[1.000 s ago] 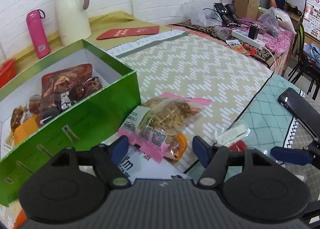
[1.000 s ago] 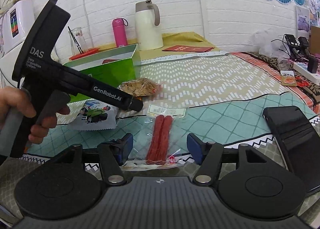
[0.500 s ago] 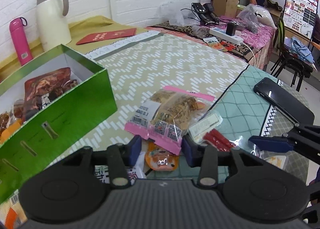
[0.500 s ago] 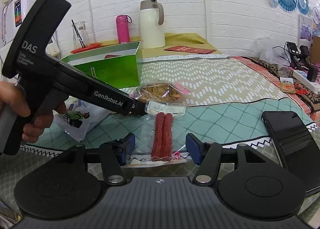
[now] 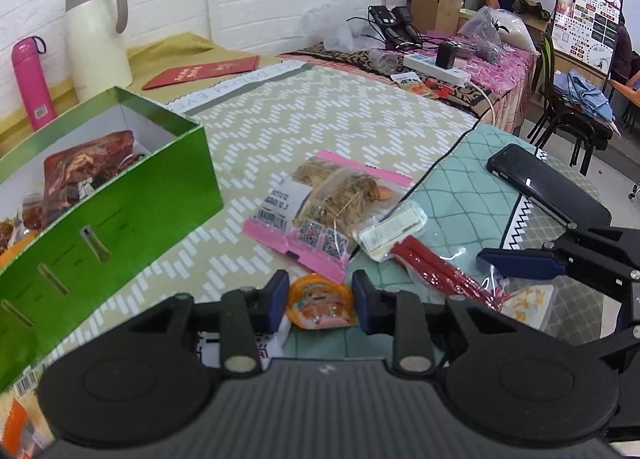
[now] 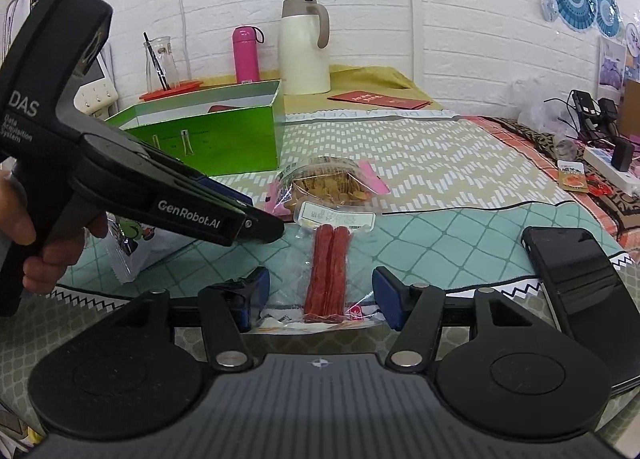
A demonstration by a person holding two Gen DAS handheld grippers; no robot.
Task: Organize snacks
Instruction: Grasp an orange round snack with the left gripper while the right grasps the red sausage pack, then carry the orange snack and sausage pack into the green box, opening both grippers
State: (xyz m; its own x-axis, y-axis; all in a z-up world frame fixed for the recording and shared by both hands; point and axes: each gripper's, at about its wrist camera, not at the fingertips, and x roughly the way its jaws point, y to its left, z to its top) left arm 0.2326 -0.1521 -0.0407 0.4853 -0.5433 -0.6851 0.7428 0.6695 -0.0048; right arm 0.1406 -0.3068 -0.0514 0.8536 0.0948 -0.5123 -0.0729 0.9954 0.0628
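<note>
Now, in the left wrist view, the left gripper (image 5: 320,301) has just been closing, and the small orange snack packet (image 5: 320,301) stands between its blue pads at the lower centre; whether they already press on it I cannot tell. A second ago the jaws were wide, with this packet lying ahead of them. The green box (image 5: 100,195) waits at the left. In the right wrist view, the right gripper (image 6: 320,297) stands wide over the red sausage pack (image 6: 328,271), unchanged. So the packet's pick-up is beginning.
</note>
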